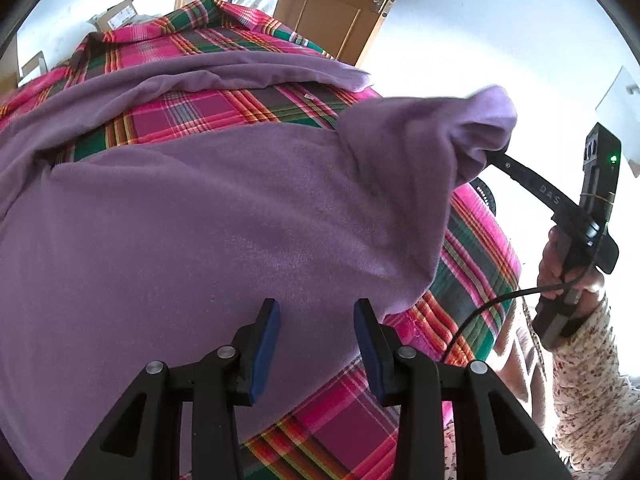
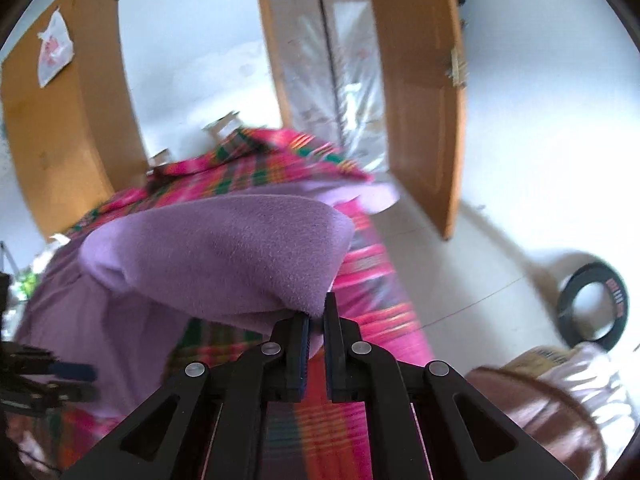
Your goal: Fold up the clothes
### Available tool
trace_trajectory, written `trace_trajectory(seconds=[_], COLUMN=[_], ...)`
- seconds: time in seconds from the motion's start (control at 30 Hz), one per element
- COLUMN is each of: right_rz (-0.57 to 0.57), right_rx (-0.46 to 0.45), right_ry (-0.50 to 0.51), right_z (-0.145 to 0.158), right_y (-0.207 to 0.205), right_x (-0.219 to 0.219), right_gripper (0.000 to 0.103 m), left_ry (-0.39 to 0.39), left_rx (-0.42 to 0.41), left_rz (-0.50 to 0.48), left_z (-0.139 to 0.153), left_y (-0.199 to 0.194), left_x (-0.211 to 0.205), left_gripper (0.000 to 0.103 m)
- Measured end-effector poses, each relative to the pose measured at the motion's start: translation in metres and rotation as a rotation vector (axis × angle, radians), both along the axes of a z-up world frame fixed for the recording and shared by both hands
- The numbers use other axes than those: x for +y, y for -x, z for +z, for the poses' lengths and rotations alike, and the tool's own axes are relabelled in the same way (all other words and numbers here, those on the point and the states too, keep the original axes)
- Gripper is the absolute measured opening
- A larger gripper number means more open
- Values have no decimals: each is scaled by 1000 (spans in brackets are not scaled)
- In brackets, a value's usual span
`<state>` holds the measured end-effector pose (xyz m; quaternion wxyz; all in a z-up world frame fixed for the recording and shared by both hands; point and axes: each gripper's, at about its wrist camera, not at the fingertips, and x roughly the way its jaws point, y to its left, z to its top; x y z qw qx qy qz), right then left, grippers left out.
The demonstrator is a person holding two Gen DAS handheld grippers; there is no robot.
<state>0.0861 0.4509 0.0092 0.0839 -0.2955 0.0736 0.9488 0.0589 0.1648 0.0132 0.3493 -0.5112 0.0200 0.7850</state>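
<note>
Left wrist view: a bed covered by a pink, green and orange plaid blanket (image 1: 208,112) fills most of the frame, and a purple fleece garment (image 1: 200,220) lies spread across it from the near edge to a raised band of cloth at the far side. Plaid shows between that far band and the main panel, so the garment is not yet a compact stack. At the right, one corner of the garment is lifted clear of the bed and hangs as a peak from the right gripper (image 1: 494,156), which a hand (image 1: 560,264) in a floral sleeve holds by its handle.

Right wrist view: the right gripper (image 2: 316,312) has its jaws drawn narrow with a pinch of purple cloth between them; the lifted fold bulges just ahead of the fingers. Motion blur softens this view.

Left gripper (image 1: 316,312): jaws stand wide apart over the near part of the garment, with nothing between the blue pads (image 1: 266,344).

Progress, as judged: folding is at an early stage. One corner is being carried, presumably toward the middle; the remaining folds and final squaring are still to do.

Containers: cardboard boxes (image 1: 120,14) stand at the far left beyond the bed; their contents cannot be made out. A black ring (image 2: 594,306) lies on the floor at the right.
</note>
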Motion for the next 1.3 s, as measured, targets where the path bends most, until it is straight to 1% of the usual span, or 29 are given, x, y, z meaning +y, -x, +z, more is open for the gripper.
trace_trajectory(seconds=[0.07,0.2,0.33,0.4,0.5,0.57,0.67,0.77,0.8,0.83,0.97,1.03,1.13,1.23,1.3], right_rz=[-34,-98,-147,-168,-184,-178,-176,-177,-175,-177,-167,-140,-118,-101,-98], right_rx=[5,-1,-26,-39,-51,-67,-87,-102,-106,-107,-125,-159,-205,-237,-254], right_ry=[-32,-59,-40,-15,23,18,78,137,147,141,113,116,95,35,10], right_z=[0,-8,-19,-25,-32,-35,-38,-37,-36,-34,-26,-23,-21,-15,-13], right_y=[1,5,12,15,12,12,7,-2,-5,-7,-14,-16,-21,-28,-33], right_x=[10,33,57,67,76,76,85,93,94,94,93,93,91,83,80], right_gripper=[6,6,6,6,7,7,13,25,25,26,35,36,36,37,41], left_ry=[-9,-18,-19,-18,-24,-27,-28,-29,-29,-29,-21,-13,14,42,60], left_rx=[-7,-17,-20,-19,-27,-31,-33,-41,-43,-45,-38,-30,-3,24,40], left_rz=[4,13,16,15,22,26,31,35,36,35,25,15,-8,-41,-60], left_z=[0,0,-1,-1,-4,-4,-2,-1,0,0,-1,-1,0,1,1], left_y=[2,4,2,2,5,6,4,3,3,2,2,1,-3,-7,-9], left_x=[-3,-3,-3,-2,1,0,-2,-4,-6,-6,-8,-8,-4,1,5], left_gripper=[39,39,39,39,39,39,39,39,39,39,39,39,39,39,39])
